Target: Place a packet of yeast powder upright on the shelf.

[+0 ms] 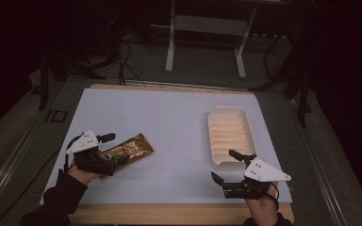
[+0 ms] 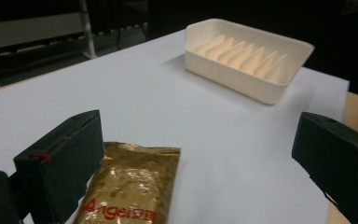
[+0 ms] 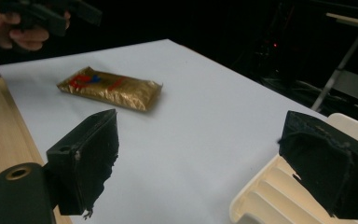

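Observation:
A shiny gold packet (image 1: 128,149) with red lettering lies flat on the white sheet at the front left. My left gripper (image 1: 114,150) hovers at the packet's near end with its jaws wide apart. In the left gripper view the packet (image 2: 133,184) lies low beside the left jaw, and the pads do not press on it. A cream ribbed tray (image 1: 231,134) stands empty at the right. My right gripper (image 1: 226,166) is open by the tray's front corner with nothing between its jaws. From the right gripper view the packet (image 3: 112,88) lies far off and the tray (image 3: 270,200) is under the right jaw.
The white sheet (image 1: 179,122) covers a wooden table whose front edge (image 1: 169,214) runs close to both hands. Metal table legs (image 1: 170,42) and cables stand on the dark floor behind. The other hand with the left gripper (image 3: 32,18) shows at the top left of the right gripper view.

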`<state>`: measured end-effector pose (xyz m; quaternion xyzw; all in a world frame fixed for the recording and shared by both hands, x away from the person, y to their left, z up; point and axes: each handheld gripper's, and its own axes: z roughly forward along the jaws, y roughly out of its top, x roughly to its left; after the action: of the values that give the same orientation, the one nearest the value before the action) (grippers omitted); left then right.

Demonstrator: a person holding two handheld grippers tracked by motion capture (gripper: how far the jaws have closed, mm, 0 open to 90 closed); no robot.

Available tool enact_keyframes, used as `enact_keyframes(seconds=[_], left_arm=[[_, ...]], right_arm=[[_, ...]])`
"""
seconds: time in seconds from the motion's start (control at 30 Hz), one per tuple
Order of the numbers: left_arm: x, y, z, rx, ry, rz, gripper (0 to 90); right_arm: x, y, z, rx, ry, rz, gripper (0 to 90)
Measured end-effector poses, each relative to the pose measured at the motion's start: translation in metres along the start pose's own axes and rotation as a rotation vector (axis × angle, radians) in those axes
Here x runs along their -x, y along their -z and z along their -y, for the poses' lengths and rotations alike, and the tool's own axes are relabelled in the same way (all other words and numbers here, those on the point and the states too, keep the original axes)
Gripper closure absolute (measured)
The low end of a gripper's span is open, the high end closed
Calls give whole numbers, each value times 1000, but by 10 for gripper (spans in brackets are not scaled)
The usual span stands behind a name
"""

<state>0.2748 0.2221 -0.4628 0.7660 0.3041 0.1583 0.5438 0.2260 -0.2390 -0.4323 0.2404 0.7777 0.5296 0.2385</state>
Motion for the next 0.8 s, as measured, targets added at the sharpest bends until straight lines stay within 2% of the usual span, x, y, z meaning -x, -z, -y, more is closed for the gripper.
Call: enact_keyframes(seconds=[0.1,0.17,0.2,0.33,0.4,0.5,0.73,0.8], left_arm=[[-5,-9,-1,-31,-21,-12,50],[-7,-11,-1,-40,-20,-16,56],[-10,-16,0,-51,-26,-21,66],[-17,-23,0,-66,-17,-28,85],[-19,-26,1,-72,-18,-34,102],[-28,-38,2,-114,-32,-49,142],[-41,-59,5,-202,-39,-27,203],[-43,-64,7,-230,-48,-34,229]], right_arm=[[-1,-2,1,-16,-24,-5,102],[-2,-3,1,-9,-33,12,102],[-1,-2,1,7,-57,-11,101],[-2,0,-1,25,-67,-10,102],[-2,0,-1,25,-67,-10,102],[-5,1,-2,27,-54,-8,117],[-7,-1,-1,20,-45,-29,130],[-8,-1,-1,20,-40,-32,131]])
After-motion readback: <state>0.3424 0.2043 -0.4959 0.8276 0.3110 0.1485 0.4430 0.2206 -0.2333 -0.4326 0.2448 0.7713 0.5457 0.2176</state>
